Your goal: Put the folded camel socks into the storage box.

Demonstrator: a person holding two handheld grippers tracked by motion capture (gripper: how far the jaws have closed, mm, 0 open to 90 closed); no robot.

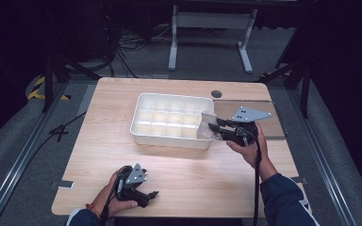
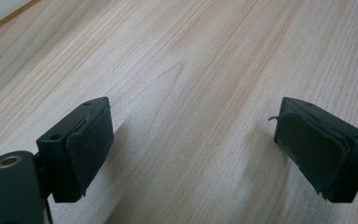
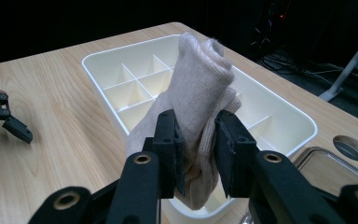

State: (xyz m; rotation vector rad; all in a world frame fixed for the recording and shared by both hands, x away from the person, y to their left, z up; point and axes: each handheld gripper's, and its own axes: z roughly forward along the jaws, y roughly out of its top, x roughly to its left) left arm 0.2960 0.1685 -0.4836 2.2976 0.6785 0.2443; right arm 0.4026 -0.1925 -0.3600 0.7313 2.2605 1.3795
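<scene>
Jaws: right gripper (image 3: pixel 196 149) clamps beige cloth (image 3: pixel 198 93) over white divided tray (image 1: pixel 143 134) | left gripper (image 2: pixel 193 149) wide, on table (image 1: pixel 193 174)

The left claw (image 2: pixel 191 144) has its two black jaws spread wide apart, with nothing between them. Beneath and ahead of it lies the pale wooden desk (image 2: pixel 205 56). The right-hand pad (image 2: pixel 307 149) looks frayed at its edge.

dark blue sleeves (image 1: pixel 283 197), black grippers, grey plates (image 1: pixel 249 114).
</scene>
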